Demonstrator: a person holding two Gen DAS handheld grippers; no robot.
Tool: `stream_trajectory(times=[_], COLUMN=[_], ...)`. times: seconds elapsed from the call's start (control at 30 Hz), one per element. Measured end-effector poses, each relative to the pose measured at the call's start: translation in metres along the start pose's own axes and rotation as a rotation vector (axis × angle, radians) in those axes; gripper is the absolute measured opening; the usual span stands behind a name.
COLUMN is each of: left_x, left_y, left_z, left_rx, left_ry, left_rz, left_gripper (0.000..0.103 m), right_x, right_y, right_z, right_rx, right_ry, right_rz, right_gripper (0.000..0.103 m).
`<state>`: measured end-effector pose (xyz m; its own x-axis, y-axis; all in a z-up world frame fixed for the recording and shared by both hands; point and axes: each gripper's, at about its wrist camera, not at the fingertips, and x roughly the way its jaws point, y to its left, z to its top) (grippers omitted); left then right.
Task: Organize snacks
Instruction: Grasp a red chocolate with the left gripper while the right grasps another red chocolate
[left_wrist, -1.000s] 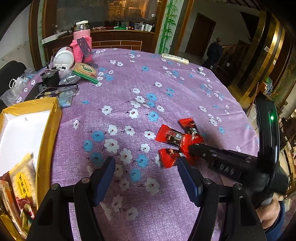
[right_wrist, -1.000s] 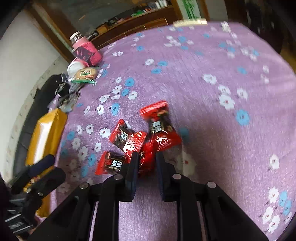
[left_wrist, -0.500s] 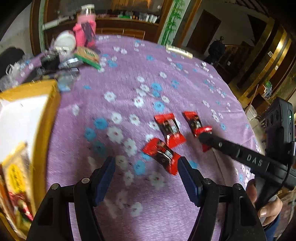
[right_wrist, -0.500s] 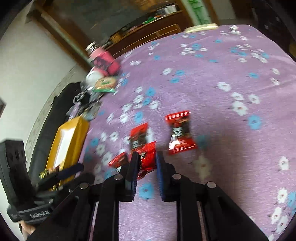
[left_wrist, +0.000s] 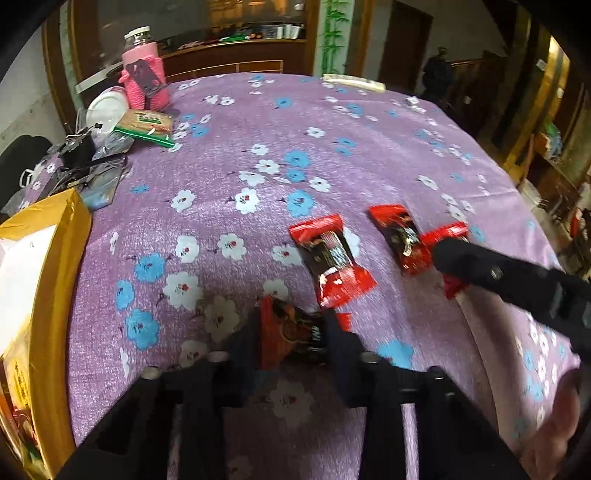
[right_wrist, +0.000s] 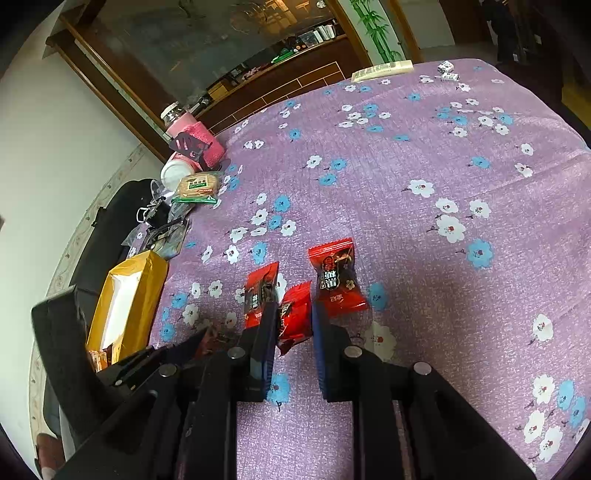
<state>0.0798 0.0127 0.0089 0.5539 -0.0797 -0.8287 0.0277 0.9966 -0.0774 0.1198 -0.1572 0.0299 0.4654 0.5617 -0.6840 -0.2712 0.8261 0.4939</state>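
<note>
Four red foil candy packets are counted, each rectangular with crimped ends and a dark printed centre. The left gripper (left_wrist: 291, 338) has its fingers clamped on one packet (left_wrist: 291, 339), low on the purple floral-print tablecloth (left_wrist: 332, 155). The right gripper (right_wrist: 293, 317) holds a second packet (right_wrist: 293, 315) — its fingers pinch it. Two loose packets lie flat on the table: one (right_wrist: 258, 295) at 11 o'clock of the right gripper, one (right_wrist: 338, 278) at 1 o'clock. One yellow cardboard box (left_wrist: 55, 295) sits at 9 o'clock of the left gripper, glossy-sided, holding wrapped snacks — count unclear.
</note>
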Motion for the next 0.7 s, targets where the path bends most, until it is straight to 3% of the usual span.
stream_trajectory(times=[0.1, 0.33, 0.53, 0.7], left_x=[-0.006, -0.014, -0.022, -0.027], left_y=[0.011, 0.031, 0.030, 0.025], left_z=[-0.009, -0.010, -0.010, -0.010], left_rx=[0.018, -0.043, -0.024, 0.016], left_ry=[-0.032, -0.096, -0.153, -0.174], left_rz=[-0.021, -0.093, -0.058, -0.080], left_gripper=[0.026, 0.022, 0.021, 0.016], right_x=[-0.002, 0.002, 0.003, 0.005], right_y=[0.001, 0.011, 0.025, 0.029], right_z=[-0.001, -0.005, -0.010, -0.011], right_rx=[-0.003, -0.039, -0.094, -0.109], right_ry=[-0.005, 0.005, 0.001, -0.005], right_rz=[0.001, 0.019, 0.035, 0.029], right_gripper=[0.018, 0.018, 0.018, 0.018])
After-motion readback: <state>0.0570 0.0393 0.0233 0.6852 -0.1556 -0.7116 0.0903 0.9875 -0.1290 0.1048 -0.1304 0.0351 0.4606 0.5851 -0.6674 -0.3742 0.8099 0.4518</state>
